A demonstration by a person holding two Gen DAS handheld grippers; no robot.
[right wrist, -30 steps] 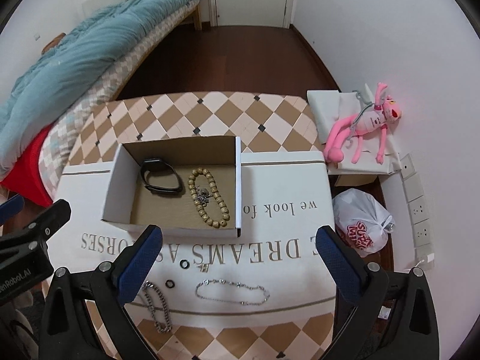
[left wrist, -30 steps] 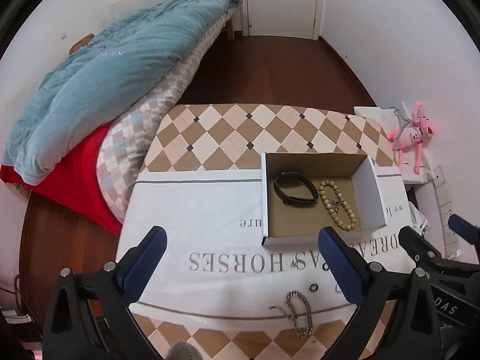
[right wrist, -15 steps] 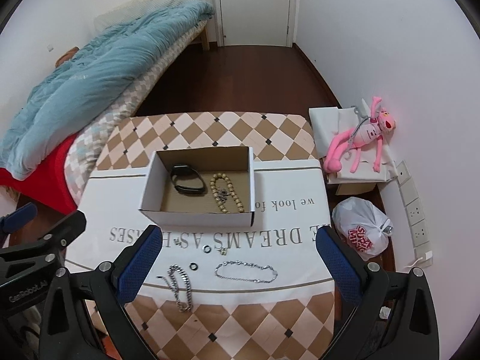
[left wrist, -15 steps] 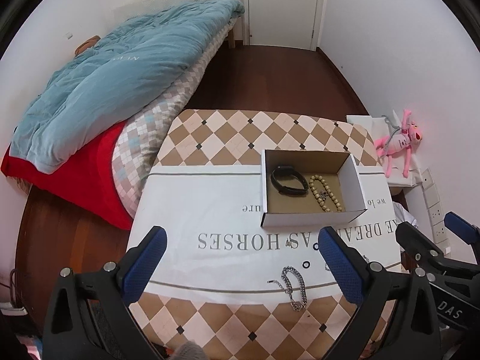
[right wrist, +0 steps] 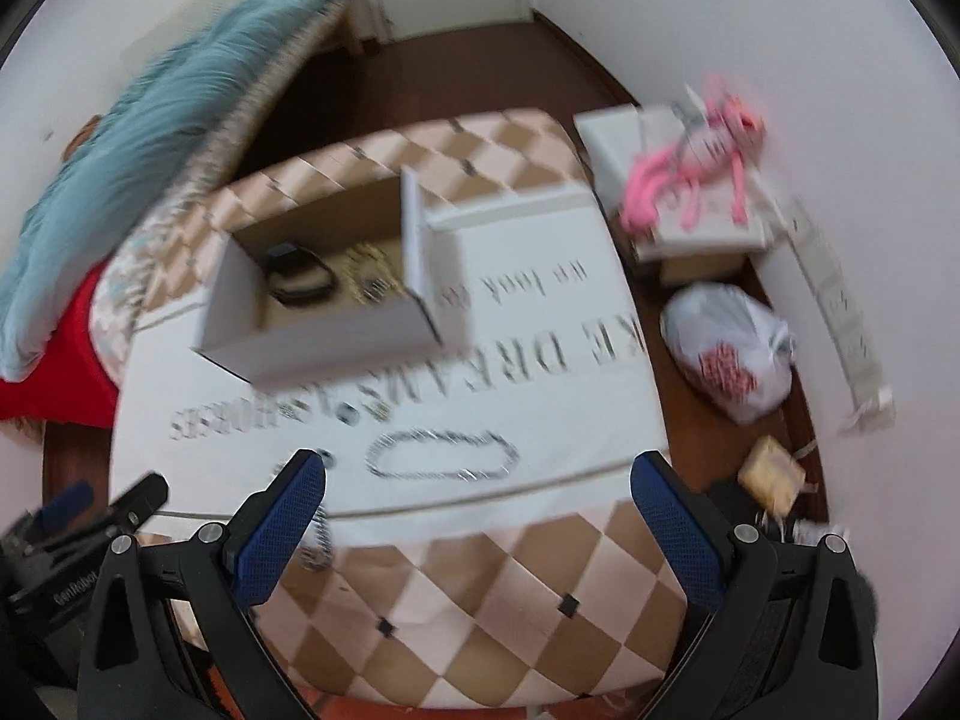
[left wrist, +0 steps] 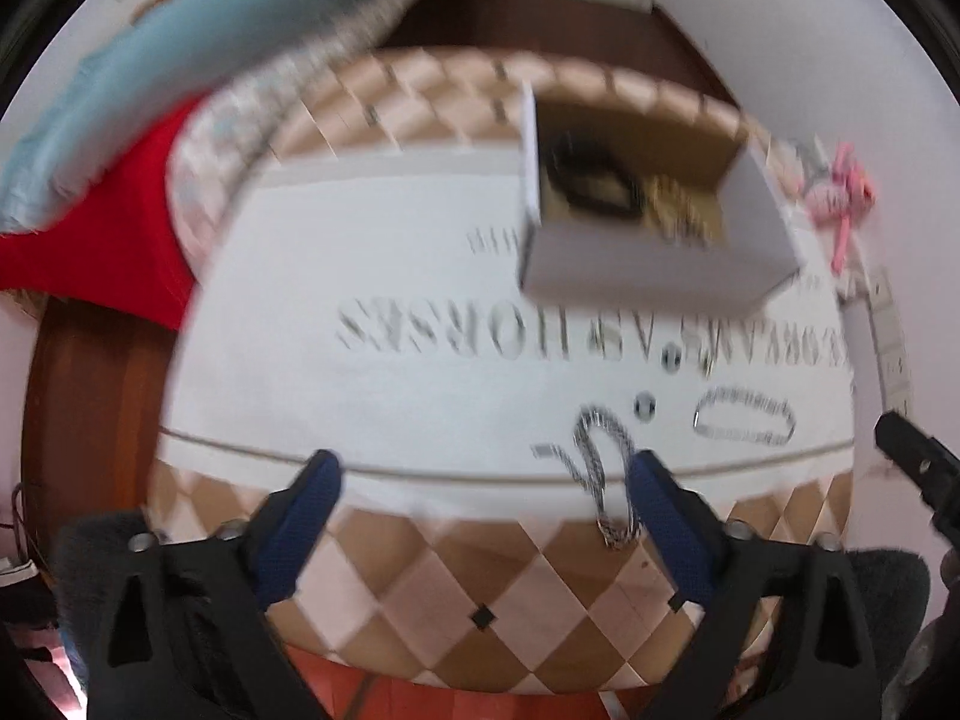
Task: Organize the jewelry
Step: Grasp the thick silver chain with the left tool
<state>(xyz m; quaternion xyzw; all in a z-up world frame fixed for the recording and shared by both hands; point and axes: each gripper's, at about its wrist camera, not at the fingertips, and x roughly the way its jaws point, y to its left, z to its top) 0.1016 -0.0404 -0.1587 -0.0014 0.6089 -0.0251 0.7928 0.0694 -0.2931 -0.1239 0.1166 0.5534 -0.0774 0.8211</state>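
both views are blurred. the left gripper point(left wrist: 483, 483) is spread wide and holds nothing, above the near edge of the table point(left wrist: 420, 588); a thick silver chain point(left wrist: 600, 450) lies at its 1 o'clock. the right gripper point(right wrist: 477, 483) is also spread and empty, with a thin chain loop point(right wrist: 441, 453) at its 12 o'clock. the white box point(right wrist: 324, 336) at 11 o'clock holds a black band point(right wrist: 300, 282) and beads point(right wrist: 366, 270).

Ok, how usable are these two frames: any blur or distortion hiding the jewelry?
Left wrist view: heavy motion blur; the box contents smear, the chain by the left gripper is only roughly readable. Right wrist view: similar blur, though the looped bracelet outline survives; the right gripper fingers stay sharp. Both views show fisheye bending at the table edges.
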